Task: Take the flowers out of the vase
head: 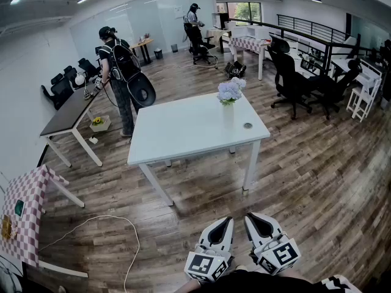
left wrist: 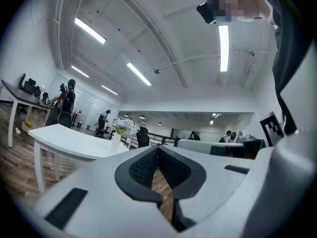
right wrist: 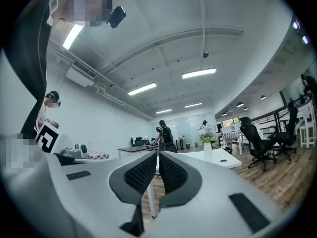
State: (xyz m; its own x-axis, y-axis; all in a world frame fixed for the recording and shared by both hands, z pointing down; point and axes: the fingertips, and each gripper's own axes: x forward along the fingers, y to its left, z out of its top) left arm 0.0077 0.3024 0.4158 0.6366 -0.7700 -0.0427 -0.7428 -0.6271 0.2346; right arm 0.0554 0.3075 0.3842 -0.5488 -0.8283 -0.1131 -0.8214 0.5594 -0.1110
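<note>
Lilac flowers (head: 231, 90), white vase (head: 228, 116), white table (head: 183, 133)

Head view steeply down, gripper views level, all share far table (head: 183, 133)

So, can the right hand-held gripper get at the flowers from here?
Probably not yet. The right hand-held gripper sits shut near the body, with wood floor between it and the white table. The flowers stand in their vase toward the table's far edge. Nothing seems to block the approach.
</note>
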